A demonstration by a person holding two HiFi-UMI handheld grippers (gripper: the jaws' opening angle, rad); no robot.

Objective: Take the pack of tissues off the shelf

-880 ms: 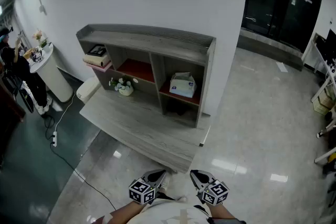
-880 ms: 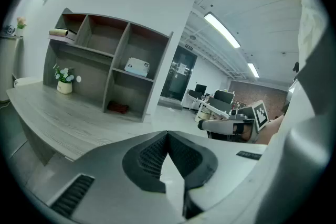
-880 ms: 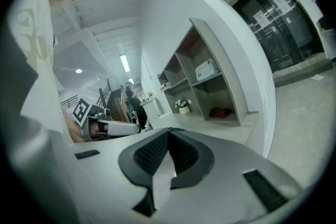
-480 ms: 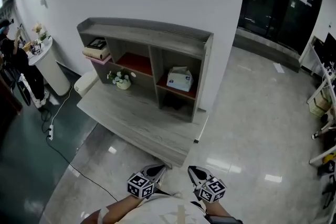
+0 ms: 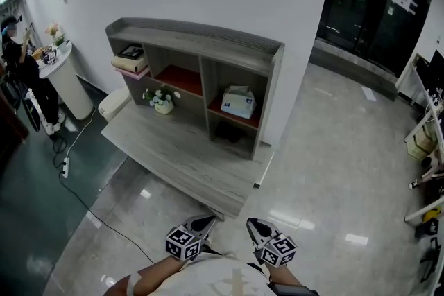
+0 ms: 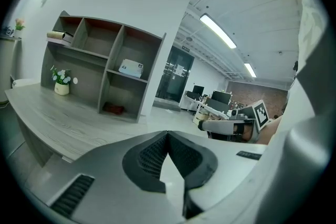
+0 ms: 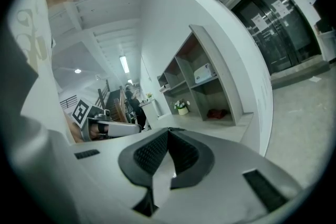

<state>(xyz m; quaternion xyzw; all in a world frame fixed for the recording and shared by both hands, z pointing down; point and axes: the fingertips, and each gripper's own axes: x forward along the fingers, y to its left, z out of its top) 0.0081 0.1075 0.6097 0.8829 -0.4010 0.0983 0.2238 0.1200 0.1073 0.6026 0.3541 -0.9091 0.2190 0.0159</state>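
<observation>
The pack of tissues (image 5: 238, 102), white and blue, sits on the red-lined right shelf of a grey wooden shelf unit (image 5: 198, 46). It shows small in the left gripper view as the tissues (image 6: 130, 67) and in the right gripper view as the tissues (image 7: 202, 73). My left gripper (image 5: 202, 223) and right gripper (image 5: 254, 227) are held low near my body, well short of the desk, both shut with nothing between the jaws. The left gripper's (image 6: 167, 134) and the right gripper's (image 7: 168, 131) tips meet.
A low grey desk (image 5: 182, 161) juts out in front of the shelves. A flower pot (image 5: 163, 100) stands on it, books (image 5: 130, 63) lie on the left shelf, and a dark red thing (image 6: 113, 109) lies in the lower right compartment. A person (image 5: 21, 73) stands at far left by a white round stand (image 5: 66, 83).
The view has shifted slightly; the shelf unit sits a little higher and further left in frame. Both grippers stay shut near my body.
</observation>
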